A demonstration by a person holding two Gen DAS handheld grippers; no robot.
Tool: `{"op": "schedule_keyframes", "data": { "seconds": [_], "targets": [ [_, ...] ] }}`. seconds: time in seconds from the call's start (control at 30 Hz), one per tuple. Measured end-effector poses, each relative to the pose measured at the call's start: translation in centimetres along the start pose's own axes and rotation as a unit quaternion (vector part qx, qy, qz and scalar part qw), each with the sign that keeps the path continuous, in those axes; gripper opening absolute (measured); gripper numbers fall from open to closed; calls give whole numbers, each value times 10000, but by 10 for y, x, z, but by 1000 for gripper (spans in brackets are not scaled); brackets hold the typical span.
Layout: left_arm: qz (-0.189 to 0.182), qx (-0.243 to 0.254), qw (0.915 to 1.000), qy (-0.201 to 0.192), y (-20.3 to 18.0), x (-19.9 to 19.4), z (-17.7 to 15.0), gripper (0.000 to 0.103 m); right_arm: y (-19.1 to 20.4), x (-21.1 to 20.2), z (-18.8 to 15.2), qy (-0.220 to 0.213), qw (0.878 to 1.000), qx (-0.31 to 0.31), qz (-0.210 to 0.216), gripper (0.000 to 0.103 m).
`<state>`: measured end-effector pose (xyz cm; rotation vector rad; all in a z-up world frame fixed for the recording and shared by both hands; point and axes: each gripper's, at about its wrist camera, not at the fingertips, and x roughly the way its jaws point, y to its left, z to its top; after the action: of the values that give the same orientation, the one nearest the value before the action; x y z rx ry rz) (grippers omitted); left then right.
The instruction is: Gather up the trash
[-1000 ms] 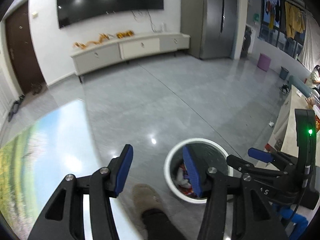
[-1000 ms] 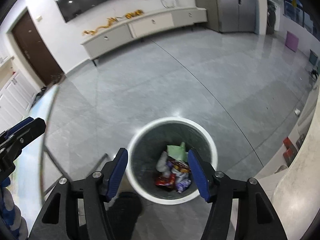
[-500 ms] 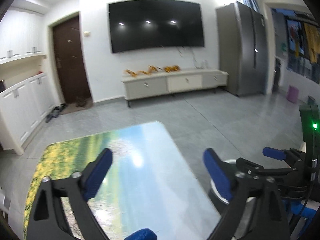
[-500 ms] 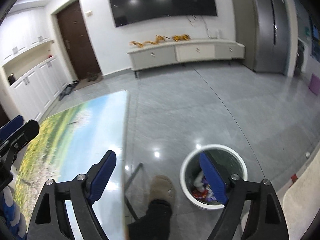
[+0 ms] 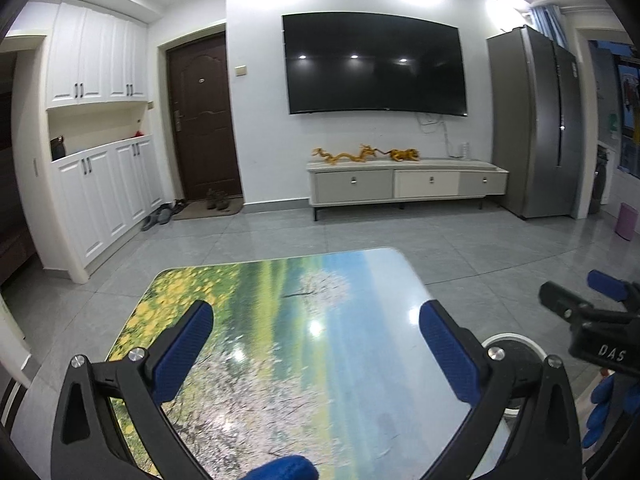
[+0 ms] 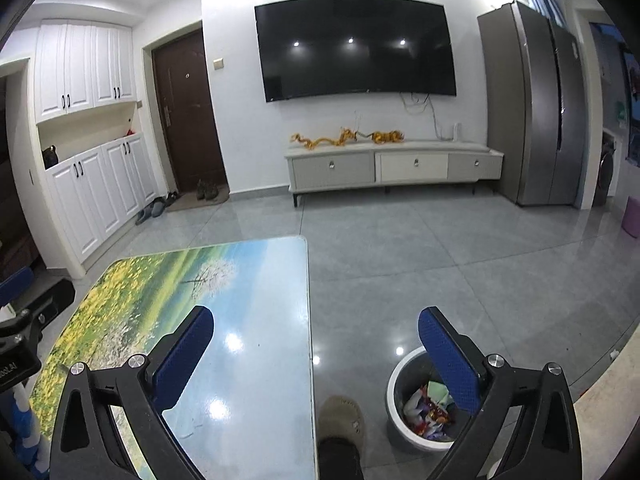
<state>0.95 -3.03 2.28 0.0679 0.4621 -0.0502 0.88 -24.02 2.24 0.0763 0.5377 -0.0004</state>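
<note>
Beside the table (image 6: 256,320) with its printed meadow scene, on the grey tile floor, stands the white-rimmed trash bin (image 6: 404,428), holding crumpled colourful wrappers (image 6: 426,412). Just left of the bin a tan slipper (image 6: 342,416) rests on the floor. Above the tabletop the left gripper (image 5: 316,320) has its jaws spread wide with nothing between them; the right gripper (image 6: 316,320), likewise agape and bare, straddles table edge and bin.

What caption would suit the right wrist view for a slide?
Right gripper open and empty above the table edge, beside a trash bin holding wrappers.
</note>
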Motion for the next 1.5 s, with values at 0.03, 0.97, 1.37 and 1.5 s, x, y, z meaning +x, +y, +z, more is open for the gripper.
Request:
{"op": "schedule_keyframes", "data": {
  "seconds": [0.03,0.97,1.37,1.5],
  "targets": [
    [33,-17,10000,29,3,1,-3,103,2,1,-2,-38,10000,20,-41,103],
    [587,-395,9974,159,44,7,-22,103,16,1,-28,-237,9992,-29,-323,103],
    [537,-367,9976,231,41,10,-25,103,14,1,-30,-249,9987,-110,-434,103],
    [552,-360,9976,217,42,11,-26,103,15,0,-31,-309,9980,-153,-539,103]
  ]
}}
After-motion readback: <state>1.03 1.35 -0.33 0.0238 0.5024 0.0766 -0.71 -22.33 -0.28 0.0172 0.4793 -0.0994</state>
